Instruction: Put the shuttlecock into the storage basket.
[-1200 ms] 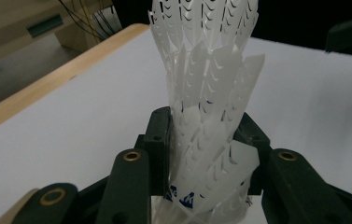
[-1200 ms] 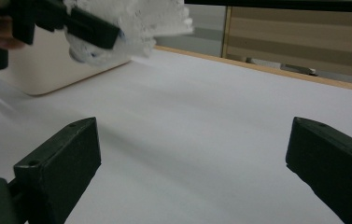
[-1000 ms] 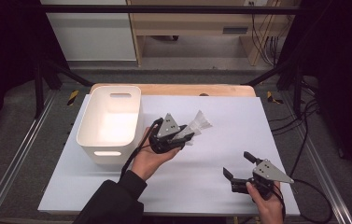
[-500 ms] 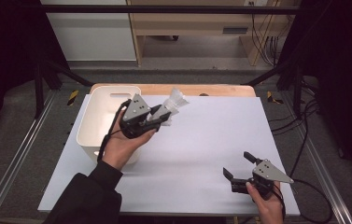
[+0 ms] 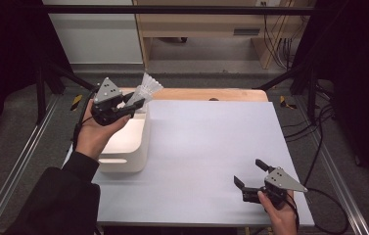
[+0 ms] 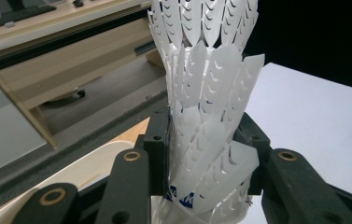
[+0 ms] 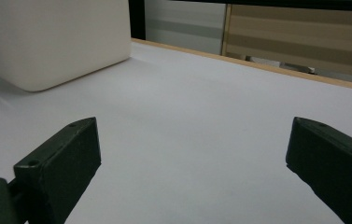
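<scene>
Above the far rim of the white bin point(image 5: 138, 147), at the left of the bench point(image 5: 211, 147), my left gripper point(image 5: 123, 105) holds a white shuttlecock point(image 5: 145, 90), or perhaps a few nested together. Seen along that gripper, my jaws are clenched on the lower feathers point(image 6: 206, 154), one pad on each side, and the feathered skirt fans up and away from me. From the high view, the shuttlecock hangs in the air over the bin's back edge, touching nothing but my jaws. My right gripper point(image 5: 253, 178) rests low at the near right of the bench, well apart from the bin, its jaws spread wide with nothing between them. I judge this to be the carrying step, with the drop into the bin to come. Next I would need to bring the left hand a little nearer, so the shuttlecock sits over the bin's open middle, not its rim, then lower it and release.
</scene>
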A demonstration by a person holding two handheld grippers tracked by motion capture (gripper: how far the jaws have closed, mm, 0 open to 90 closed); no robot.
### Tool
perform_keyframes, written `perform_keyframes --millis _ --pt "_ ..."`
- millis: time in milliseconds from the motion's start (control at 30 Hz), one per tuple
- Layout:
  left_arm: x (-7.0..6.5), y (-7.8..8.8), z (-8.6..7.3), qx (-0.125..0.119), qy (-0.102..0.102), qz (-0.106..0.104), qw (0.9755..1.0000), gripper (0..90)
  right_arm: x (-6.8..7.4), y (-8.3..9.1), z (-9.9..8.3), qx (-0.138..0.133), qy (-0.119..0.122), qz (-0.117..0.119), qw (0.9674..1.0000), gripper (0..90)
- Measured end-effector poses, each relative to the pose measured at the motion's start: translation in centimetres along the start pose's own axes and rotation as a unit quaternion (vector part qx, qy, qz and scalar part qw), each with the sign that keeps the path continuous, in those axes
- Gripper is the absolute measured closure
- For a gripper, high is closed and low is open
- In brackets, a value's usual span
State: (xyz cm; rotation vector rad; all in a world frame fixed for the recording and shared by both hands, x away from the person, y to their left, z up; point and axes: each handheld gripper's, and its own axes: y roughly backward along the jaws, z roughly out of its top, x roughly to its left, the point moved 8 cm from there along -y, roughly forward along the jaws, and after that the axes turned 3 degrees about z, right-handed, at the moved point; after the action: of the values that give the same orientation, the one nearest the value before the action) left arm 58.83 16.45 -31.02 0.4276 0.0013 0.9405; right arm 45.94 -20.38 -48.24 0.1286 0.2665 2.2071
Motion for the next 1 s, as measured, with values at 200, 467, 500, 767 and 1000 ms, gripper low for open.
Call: perform_keyframes --millis 200,467,500,767,1000 --pt "2.1 -0.5 -1.1 0.013 0.013 0.011 0.9998 63.9 0.0 0.0 -0.1 0.002 0.000 -0.001 1.0000 3.3" --pt "3.2 -0.6 -1.8 0.017 0.025 0.016 0.9994 63.8 0.1 -0.1 -0.1 0.003 0.003 0.000 1.0000 3.4" --pt "3.3 -0.6 -1.8 0.018 0.024 0.016 0.9994 63.8 0.1 -0.1 -0.1 0.002 0.002 0.002 1.0000 3.4" --pt "3.1 -1.1 -2.7 0.032 0.015 0.016 0.9993 63.9 0.1 -0.1 -0.1 0.002 0.003 0.000 1.0000 3.3" --pt "3.1 -1.6 -3.8 0.046 0.014 0.014 0.9987 63.8 0.0 0.0 -0.1 0.002 0.002 -0.001 1.0000 3.3"
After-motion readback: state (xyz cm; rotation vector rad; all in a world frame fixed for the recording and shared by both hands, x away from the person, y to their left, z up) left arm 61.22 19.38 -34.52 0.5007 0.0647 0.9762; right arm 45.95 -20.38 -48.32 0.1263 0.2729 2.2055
